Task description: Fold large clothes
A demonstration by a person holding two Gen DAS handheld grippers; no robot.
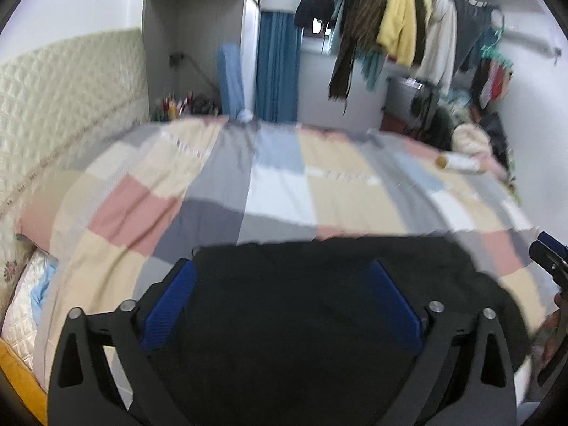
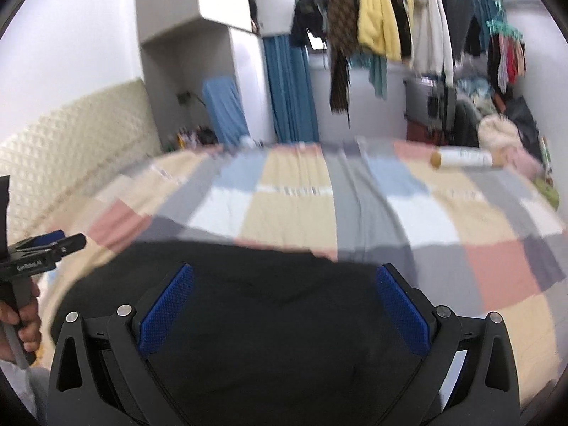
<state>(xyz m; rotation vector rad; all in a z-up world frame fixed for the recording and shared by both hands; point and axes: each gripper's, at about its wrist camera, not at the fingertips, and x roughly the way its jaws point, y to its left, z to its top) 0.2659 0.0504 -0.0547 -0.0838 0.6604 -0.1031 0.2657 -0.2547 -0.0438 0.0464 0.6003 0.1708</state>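
a black garment [image 1: 319,301] lies on the near part of a bed, on a checked quilt [image 1: 284,191] of pink, beige, grey, blue and white squares. the left gripper [image 1: 280,269] hangs over the garment's left part with its blue pads [image 1: 170,305] spread wide, gripping nothing. the right gripper [image 2: 284,273] hangs over the right part, its pads [image 2: 401,309] likewise wide apart and bare. each gripper shows at the edge of the other's view, the left one with a hand [image 2: 21,323] around its grip. whether the fingers touch the cloth cannot be told. far across the quilt a white tube [image 2: 461,158] with a tan end lies near the edge. behind the bed stand a quilted headboard [image 1: 71,88], a blue curtain [image 1: 277,67] and a rail of clothes [image 1: 401,17], among them a yellow jacket.
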